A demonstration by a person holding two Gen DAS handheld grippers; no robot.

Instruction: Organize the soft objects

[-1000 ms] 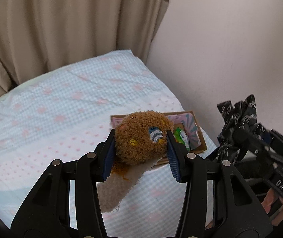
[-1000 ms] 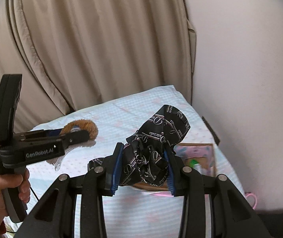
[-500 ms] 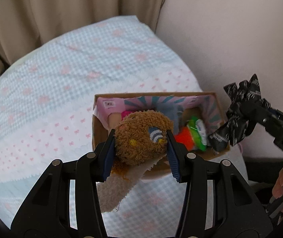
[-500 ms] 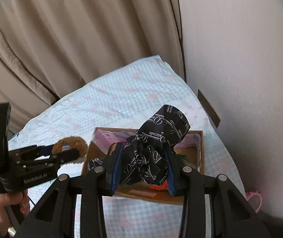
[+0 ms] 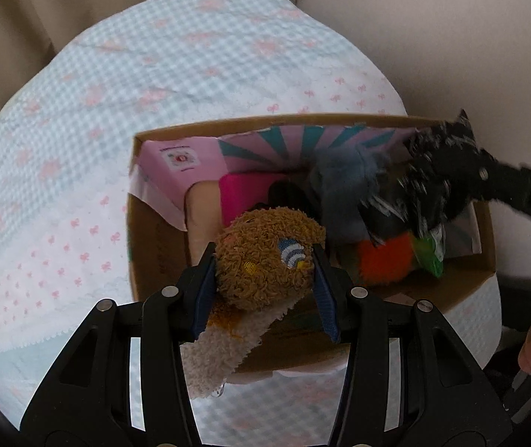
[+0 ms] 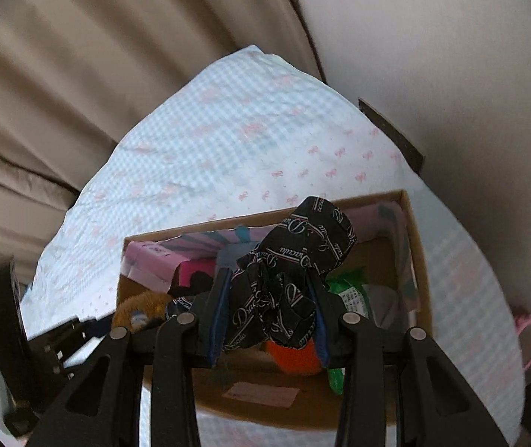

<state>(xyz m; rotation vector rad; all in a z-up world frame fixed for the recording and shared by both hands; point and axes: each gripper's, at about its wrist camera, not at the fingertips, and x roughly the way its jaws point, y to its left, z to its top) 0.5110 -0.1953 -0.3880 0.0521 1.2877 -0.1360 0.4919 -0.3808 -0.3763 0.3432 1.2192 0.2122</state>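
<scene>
A cardboard box (image 5: 153, 246) (image 6: 420, 260) with a pink and teal lining lies on the bed. My left gripper (image 5: 265, 279) is shut on a brown plush toy (image 5: 265, 260) with a cream fleecy tail, held over the box's near left part. My right gripper (image 6: 269, 305) is shut on a black printed cloth (image 6: 295, 260) and holds it over the box's middle; the cloth shows blurred in the left wrist view (image 5: 436, 171). Inside lie an orange fuzzy toy (image 5: 384, 260), a grey-blue plush (image 5: 343, 186) and a magenta item (image 5: 243, 190).
The bed has a light blue checked cover with pink bows (image 5: 116, 111). Beige curtains (image 6: 98, 56) hang behind it and a pale wall (image 6: 433, 56) stands to the right. A pink item (image 6: 526, 335) lies at the bed's right edge.
Both grippers have moved forward and down over the box, which now fills the views. The black cloth has come in over the box's right part. Both grips are unchanged.
</scene>
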